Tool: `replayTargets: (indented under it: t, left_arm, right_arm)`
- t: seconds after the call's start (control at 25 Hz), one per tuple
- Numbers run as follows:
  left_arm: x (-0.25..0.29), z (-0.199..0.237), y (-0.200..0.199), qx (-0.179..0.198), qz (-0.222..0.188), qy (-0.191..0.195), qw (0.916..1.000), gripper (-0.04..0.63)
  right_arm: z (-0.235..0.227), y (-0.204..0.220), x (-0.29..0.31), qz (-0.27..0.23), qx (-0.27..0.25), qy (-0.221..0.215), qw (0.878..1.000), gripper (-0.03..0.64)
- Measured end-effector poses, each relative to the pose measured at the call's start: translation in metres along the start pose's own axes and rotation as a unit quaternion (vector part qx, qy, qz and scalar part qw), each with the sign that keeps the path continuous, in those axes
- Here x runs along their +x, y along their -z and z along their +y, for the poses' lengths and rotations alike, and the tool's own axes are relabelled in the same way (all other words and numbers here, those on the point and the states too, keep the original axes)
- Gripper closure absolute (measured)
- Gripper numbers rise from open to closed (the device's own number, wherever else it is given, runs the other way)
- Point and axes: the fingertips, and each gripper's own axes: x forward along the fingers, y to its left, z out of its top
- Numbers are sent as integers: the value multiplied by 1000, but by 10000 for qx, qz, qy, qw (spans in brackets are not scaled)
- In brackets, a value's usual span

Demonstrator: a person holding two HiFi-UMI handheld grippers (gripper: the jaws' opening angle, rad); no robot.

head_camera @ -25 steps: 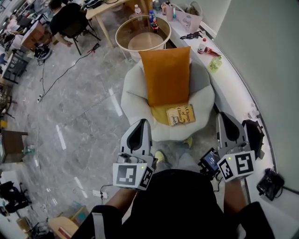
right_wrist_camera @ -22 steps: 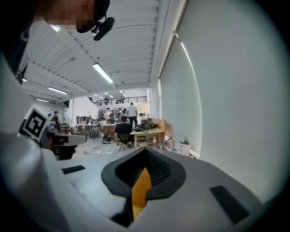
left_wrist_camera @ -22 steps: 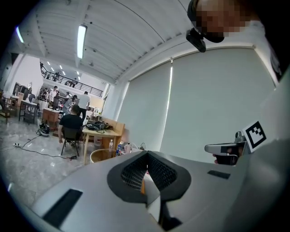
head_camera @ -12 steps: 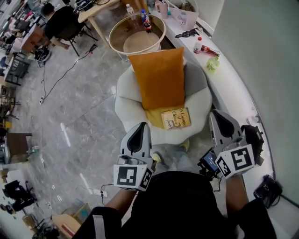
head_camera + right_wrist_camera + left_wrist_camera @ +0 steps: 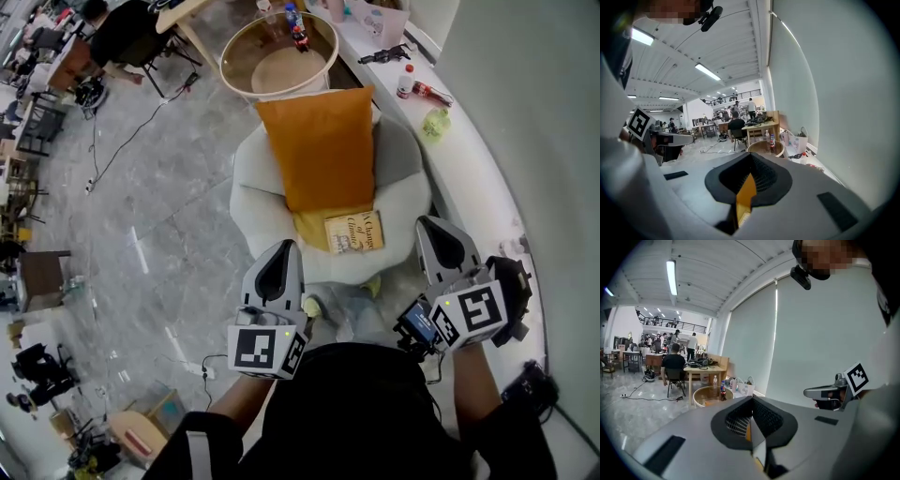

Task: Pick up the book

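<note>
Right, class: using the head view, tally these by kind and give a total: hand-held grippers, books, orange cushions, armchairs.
Grippers: 2 (left gripper, right gripper)
Books: 1 (book, lying on the seat)
Orange cushions: 1 (orange cushion, leaning on the backrest)
Armchairs: 1 (armchair, pale)
Total: 5

Evenly bright indoor lighting from ceiling strip lights [image 5: 671, 276] at 11 o'clock; pale glare streaks on polished floor [image 5: 141, 262] at 9 o'clock. Strong fisheye bending, dark vignetting at edges; near foreground soft.
</note>
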Motion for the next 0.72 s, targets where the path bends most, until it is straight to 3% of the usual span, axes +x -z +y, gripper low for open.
replayTargets:
  t: [0.72]
  left_arm:
    - [38, 4, 31, 77, 343, -190, 9992, 584]
  right_arm:
    - [-30, 55, 53, 827, 44, -453, 9955, 603]
